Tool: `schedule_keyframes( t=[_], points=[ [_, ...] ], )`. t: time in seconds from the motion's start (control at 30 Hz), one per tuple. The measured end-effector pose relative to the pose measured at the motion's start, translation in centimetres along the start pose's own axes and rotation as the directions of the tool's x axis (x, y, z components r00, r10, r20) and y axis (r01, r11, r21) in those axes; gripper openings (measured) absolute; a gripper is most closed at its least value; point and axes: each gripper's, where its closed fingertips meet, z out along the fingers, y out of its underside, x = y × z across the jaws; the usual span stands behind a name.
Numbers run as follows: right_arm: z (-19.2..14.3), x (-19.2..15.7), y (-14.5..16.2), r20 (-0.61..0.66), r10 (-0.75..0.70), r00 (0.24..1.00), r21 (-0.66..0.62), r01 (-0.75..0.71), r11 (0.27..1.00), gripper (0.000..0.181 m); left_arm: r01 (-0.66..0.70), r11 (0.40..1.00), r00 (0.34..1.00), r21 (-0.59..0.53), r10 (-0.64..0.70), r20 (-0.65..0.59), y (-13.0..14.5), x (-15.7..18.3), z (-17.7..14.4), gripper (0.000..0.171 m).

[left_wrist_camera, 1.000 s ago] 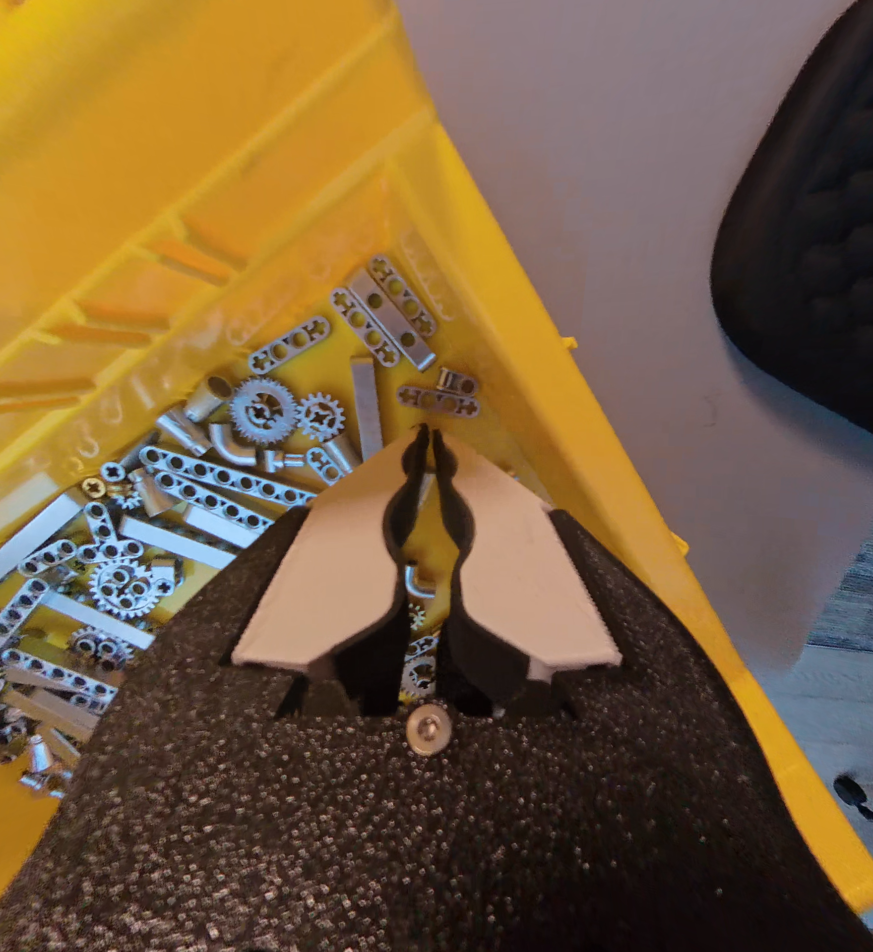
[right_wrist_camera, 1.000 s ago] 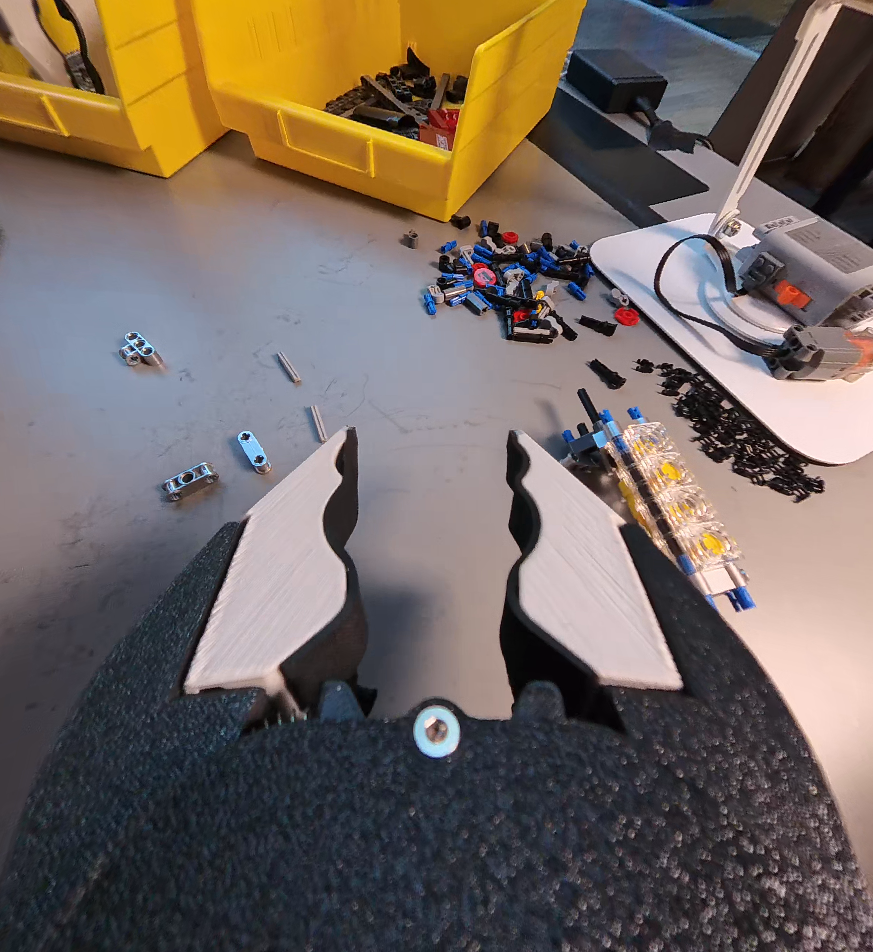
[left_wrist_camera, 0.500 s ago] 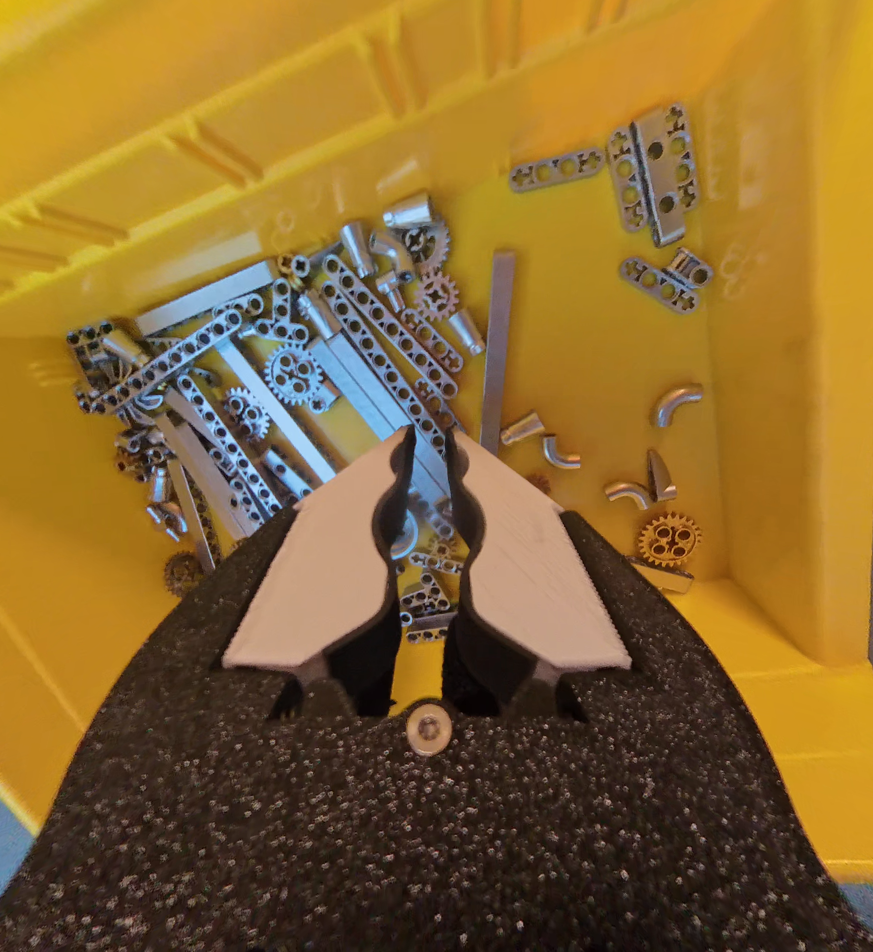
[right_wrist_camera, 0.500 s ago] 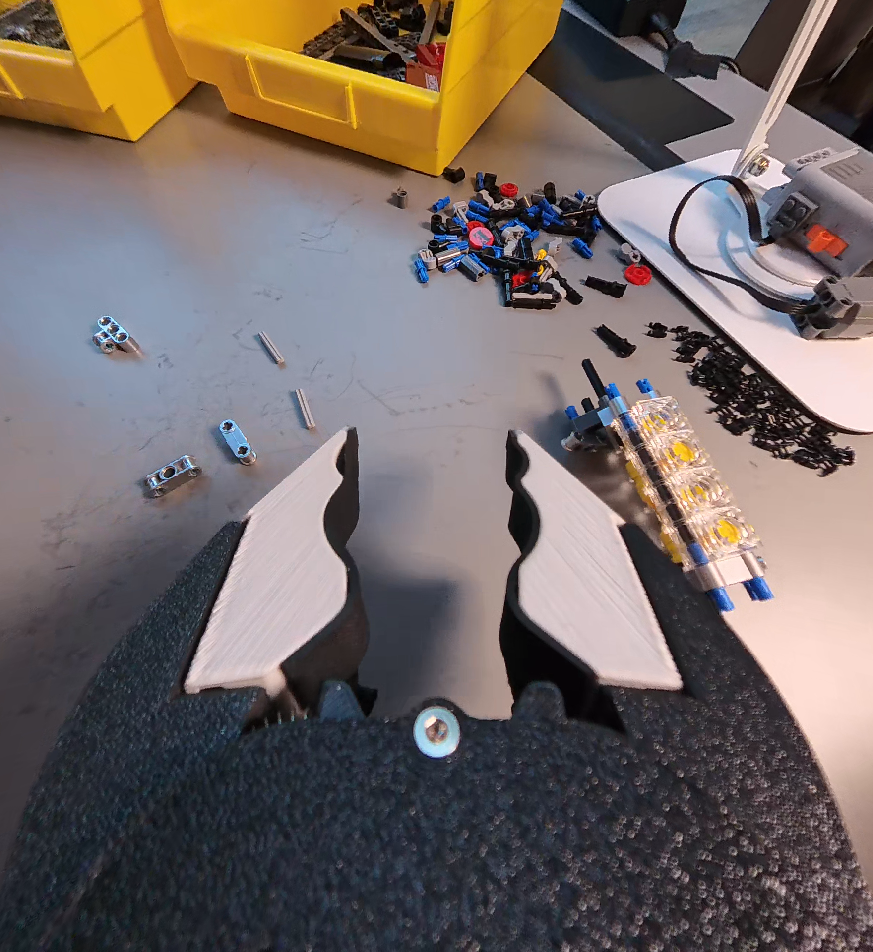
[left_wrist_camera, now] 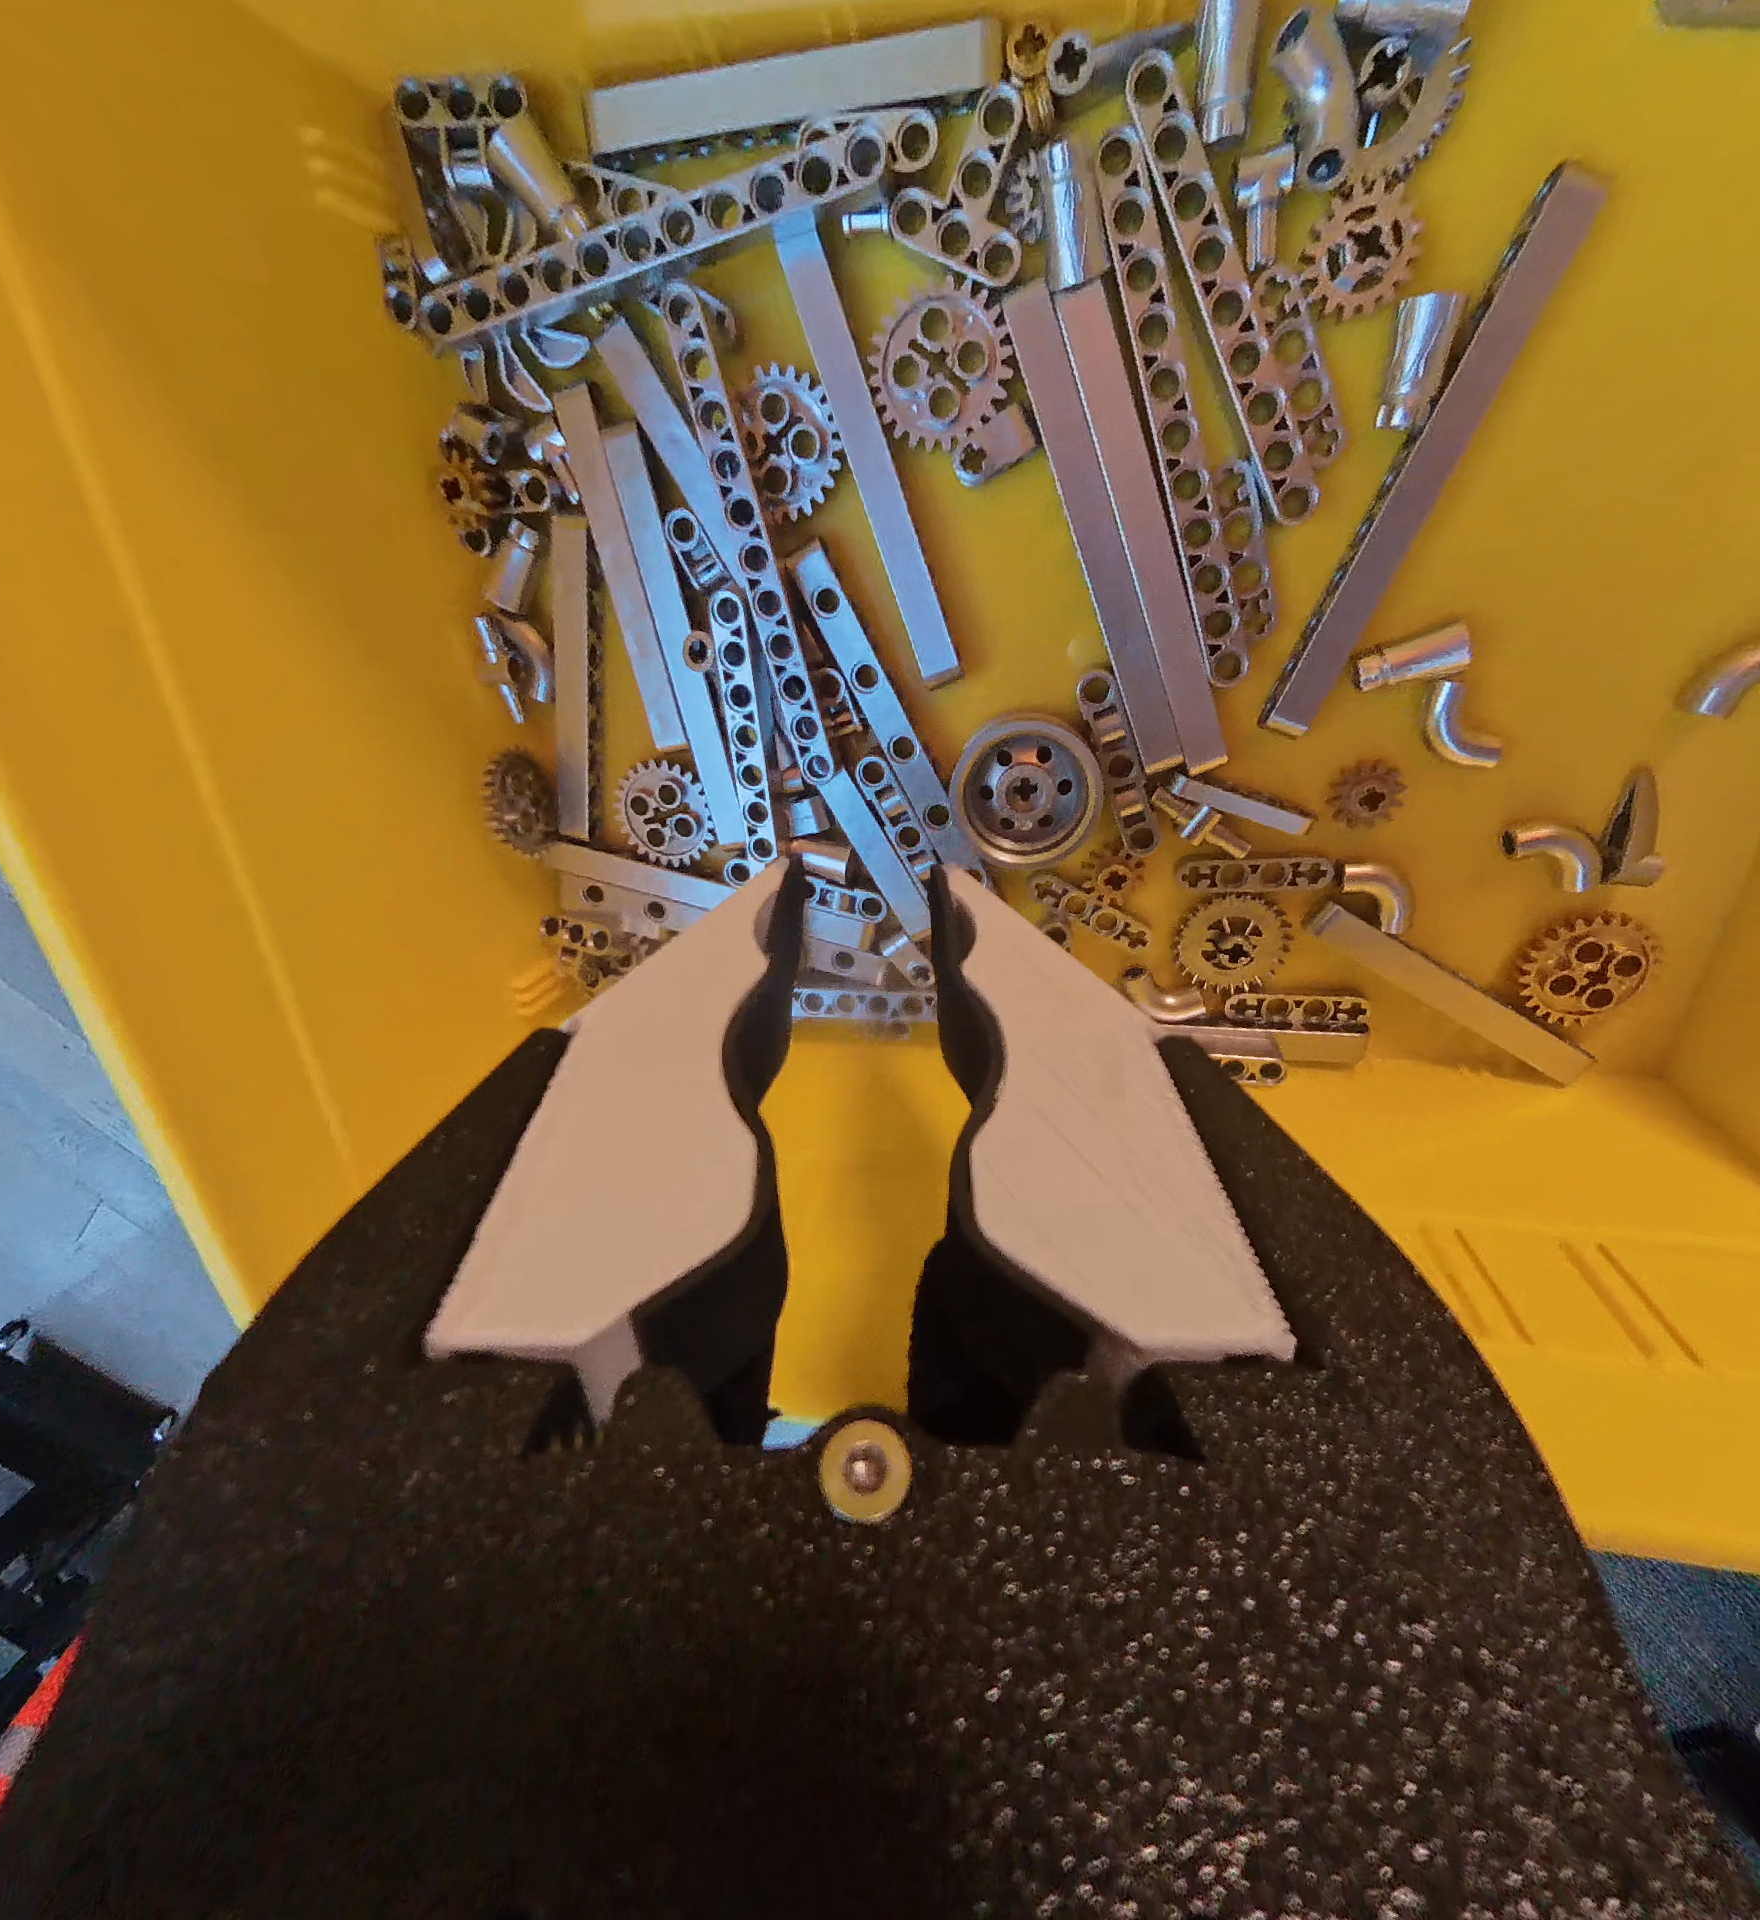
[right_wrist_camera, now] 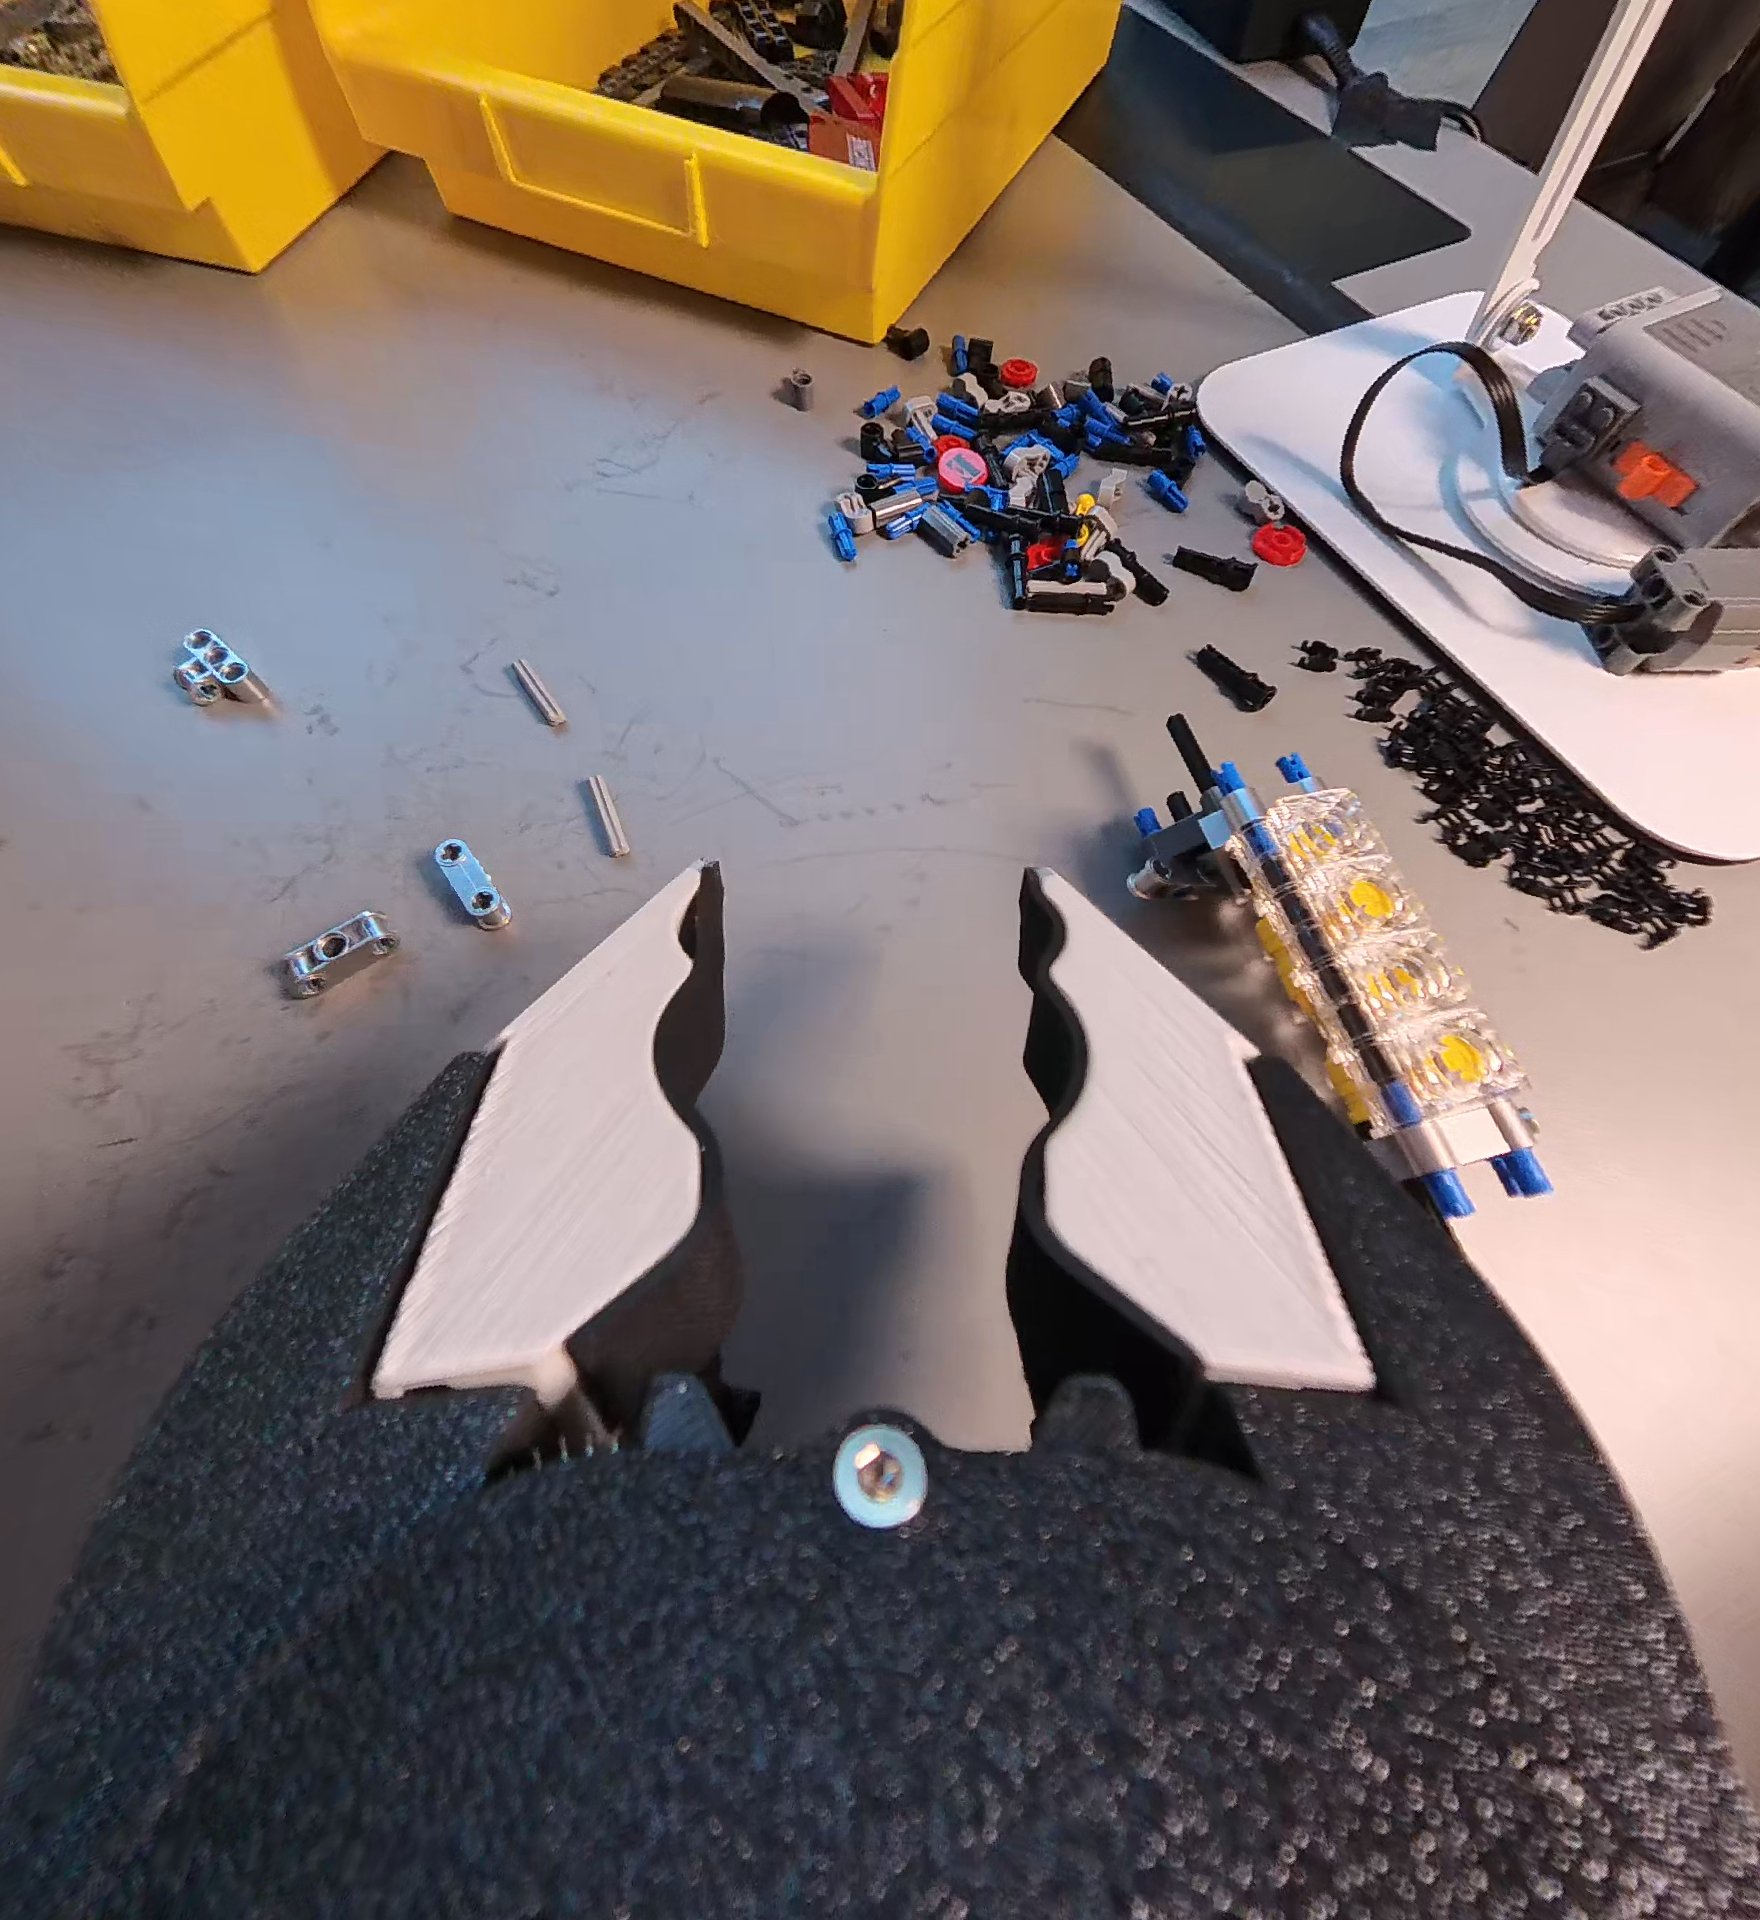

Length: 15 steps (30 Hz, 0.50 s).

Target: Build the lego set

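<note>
A: Start on the left. What have the left tongs [left_wrist_camera: 863, 883] got?

B: Nothing. They hang over the yellow bin [left_wrist_camera: 180, 520], jaws a narrow gap apart, tips just above a crossed stack of silver beams [left_wrist_camera: 834, 717]. A small grey wheel [left_wrist_camera: 1030, 792] lies just right of the tips, gears [left_wrist_camera: 943, 369] and curved tubes [left_wrist_camera: 1463, 727] farther right.

A: How would you do a pick there well?

B: My judgement: the pile is tangled, so single out a top piece with free edges. Close across its narrow side, not its length. The loose bits near the right wall sit apart and look easier than the heap.

A: And the right side?

B: The right tongs [right_wrist_camera: 871, 883] are spread wide and empty, low over bare grey table [right_wrist_camera: 232, 468]. To their left lie small silver links [right_wrist_camera: 471, 881] and two short axles [right_wrist_camera: 606, 816]. Just beside the right finger sits a clear block assembly [right_wrist_camera: 1375, 987] with yellow inside and blue pins. Beyond it, a scatter of small coloured pins [right_wrist_camera: 1011, 488], a heap of black links [right_wrist_camera: 1520, 821], and a grey motor [right_wrist_camera: 1707, 436] on a white base [right_wrist_camera: 1427, 540].

A: Any care there?

B: The assembly looks rigid but slick; I'd grip its long flat sides squarely.
</note>
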Motion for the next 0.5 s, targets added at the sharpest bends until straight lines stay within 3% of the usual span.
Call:
schedule_keyframes(
  t=[0.23, 0.33, 0.5],
  points=[
    [-1.1, -0.3, -1.0, -0.010, -0.028, 1.000, 0.084, 0.029, 0.996, 0.055, 0.043, 0.991, 0.997, -0.126, -0.052, -0.065, 1.4, -0.1, 1.0, 0.023],
    [-1.7, -0.5, -1.5, -0.001, -0.035, 0.999, 0.127, 0.035, 0.991, 0.055, 0.061, 0.981, 0.998, -0.182, -0.066, -0.024, 2.1, -0.9, 1.2, 0.023],
    [-2.3, -1.1, -2.0, 0.016, -0.060, 0.998, 0.172, 0.057, 0.983, 0.055, 0.124, 0.970, 0.989, -0.207, -0.138, -0.056, 2.2, -1.2, 2.2, 0.025]
  ],
)
